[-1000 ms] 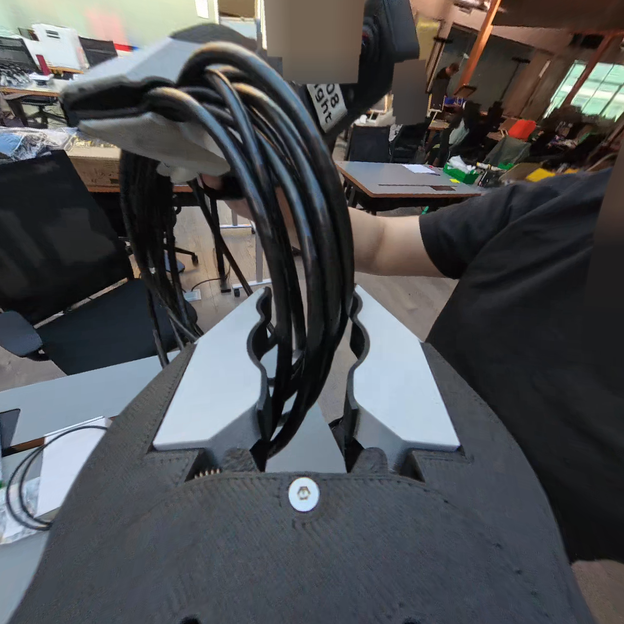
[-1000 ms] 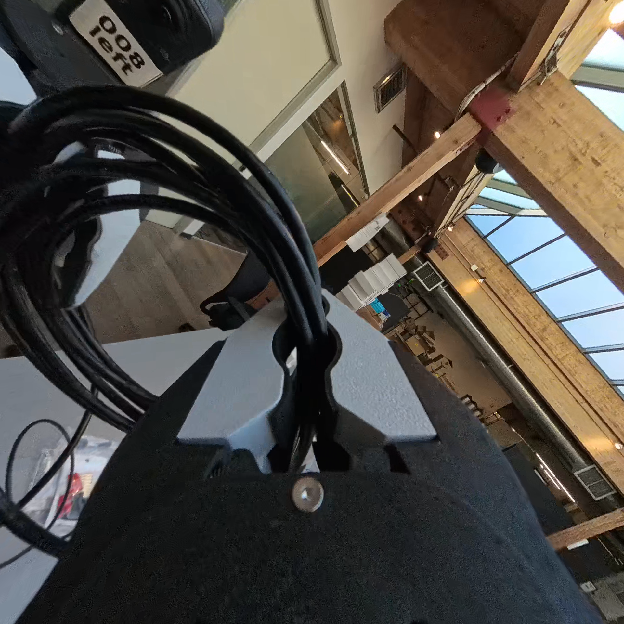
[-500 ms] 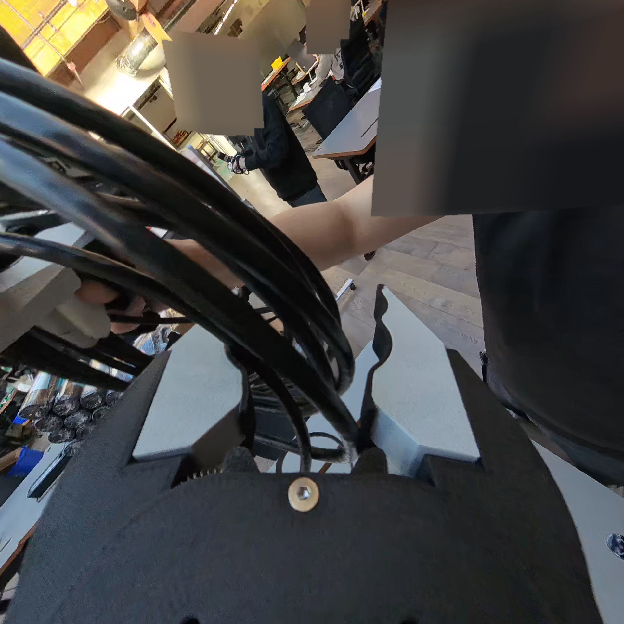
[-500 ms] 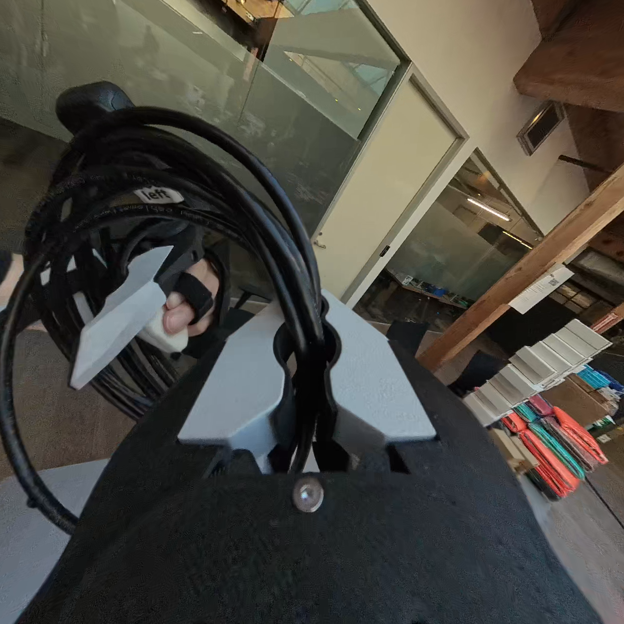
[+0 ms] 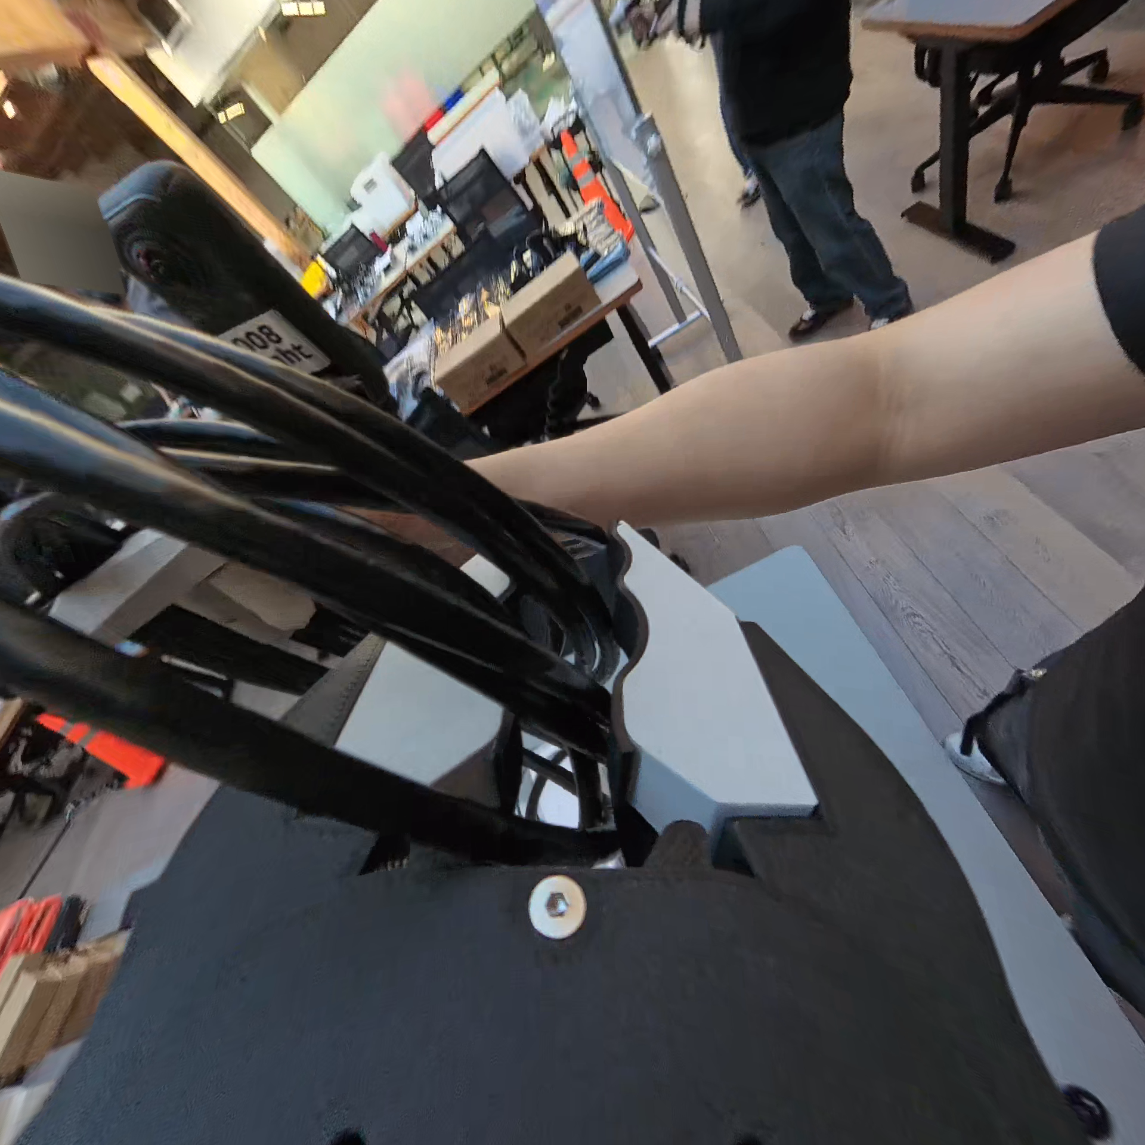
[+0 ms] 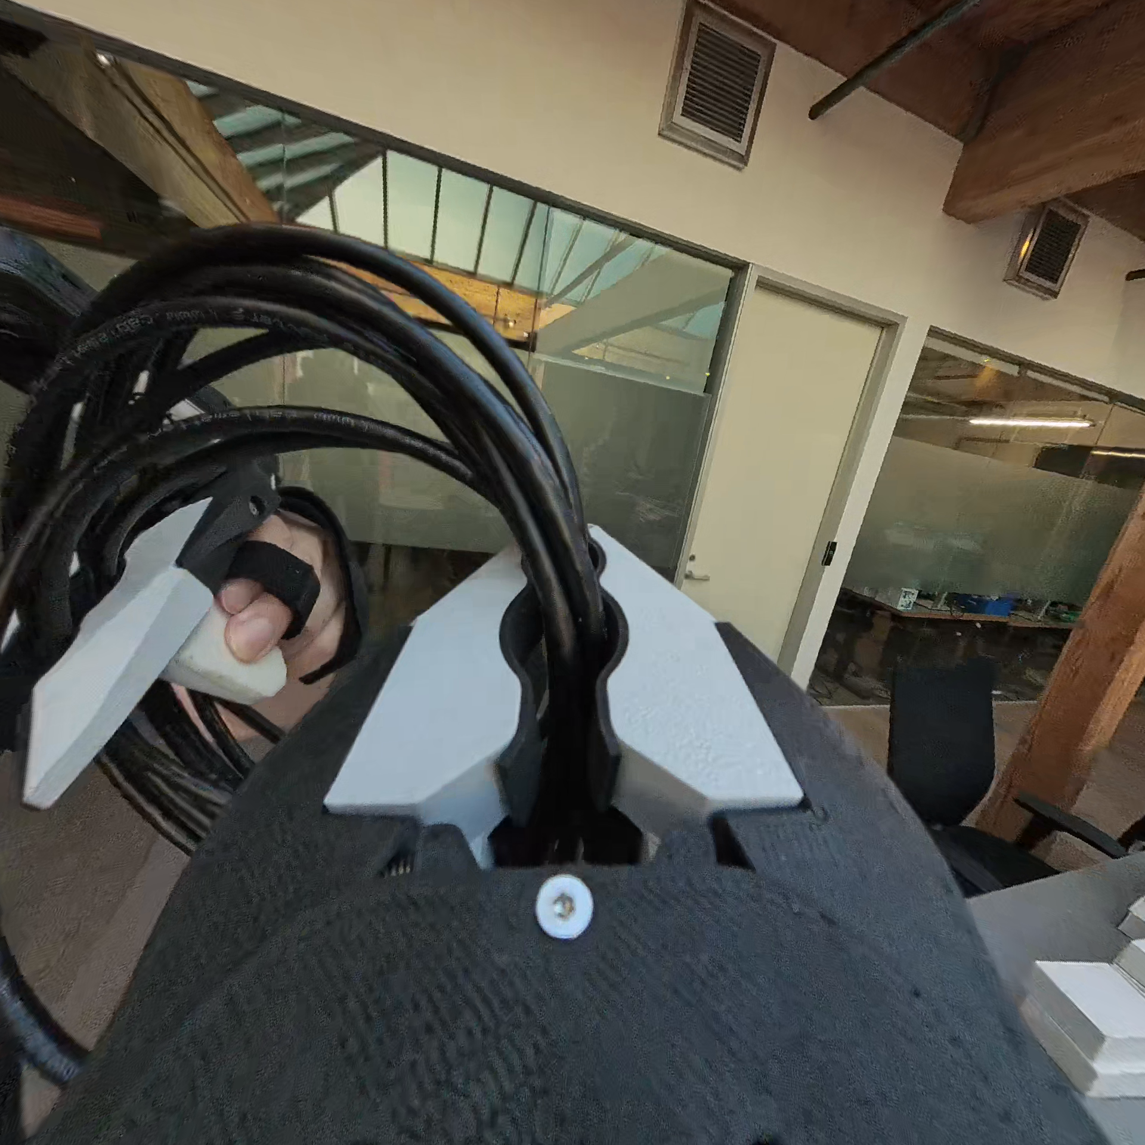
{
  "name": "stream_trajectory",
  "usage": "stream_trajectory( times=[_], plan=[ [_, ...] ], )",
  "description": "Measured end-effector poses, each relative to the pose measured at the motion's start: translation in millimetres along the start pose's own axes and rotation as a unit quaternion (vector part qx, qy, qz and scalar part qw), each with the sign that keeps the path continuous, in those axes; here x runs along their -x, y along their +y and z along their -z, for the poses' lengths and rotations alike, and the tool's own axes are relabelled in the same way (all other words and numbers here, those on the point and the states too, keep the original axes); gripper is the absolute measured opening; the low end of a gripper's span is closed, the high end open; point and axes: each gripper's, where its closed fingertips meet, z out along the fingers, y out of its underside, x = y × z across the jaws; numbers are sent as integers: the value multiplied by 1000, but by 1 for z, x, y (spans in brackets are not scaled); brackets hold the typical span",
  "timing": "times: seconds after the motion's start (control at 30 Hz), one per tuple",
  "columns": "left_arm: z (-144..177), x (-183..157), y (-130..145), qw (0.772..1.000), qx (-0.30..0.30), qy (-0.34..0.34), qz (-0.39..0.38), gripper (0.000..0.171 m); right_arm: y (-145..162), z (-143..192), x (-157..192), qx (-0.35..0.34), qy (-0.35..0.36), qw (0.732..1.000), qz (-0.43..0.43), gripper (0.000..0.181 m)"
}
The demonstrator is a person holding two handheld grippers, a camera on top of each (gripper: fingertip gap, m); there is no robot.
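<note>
Left wrist view, item by item. Your left gripper (image 5: 533, 712): jaws spread wide, with several loops of the black cable coil (image 5: 297, 545) running across the gap and resting against the inner edge of the right-hand finger (image 5: 688, 688); the other finger is largely hidden behind the cable. Your bare forearm (image 5: 774, 434) reaches across behind the coil toward the right gripper's camera housing (image 5: 204, 260), which carries a white label. Behind: cardboard boxes (image 5: 514, 328) on a desk, a standing person in dark trousers (image 5: 805, 155), wooden floor (image 5: 929, 588), grey tabletop corner (image 5: 799, 613).

Right wrist view. Your right gripper (image 6: 561, 669): jaws pressed together on a bundle of strands of the same black cable coil (image 6: 384, 372), which arches up and leftward, held in the air. Left gripper finger (image 6: 111, 650) shows inside the loop, with your hand (image 6: 291, 607) on its trigger strap. Behind: glass-walled rooms, a cream door (image 6: 780, 471), a black office chair (image 6: 942, 750).
</note>
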Motion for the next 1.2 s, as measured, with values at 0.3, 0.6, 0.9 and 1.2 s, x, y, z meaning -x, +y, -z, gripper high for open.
stream_trajectory(
  times=[0.3,0.6,0.9,1.2],
  plan=[
    [-15,4,71,960,138,112,216,3,102,41,-38,-185,58,971,-141,3],
    [-17,-3,99,922,8,193,336,3,162,49,-45,-87,94,977,-171,6],
    [-17,3,113,892,-43,236,383,2,202,67,-50,3,121,976,-179,34],
    [-19,-6,121,872,-65,281,396,2,183,94,-56,106,227,968,1,108]
  ],
)
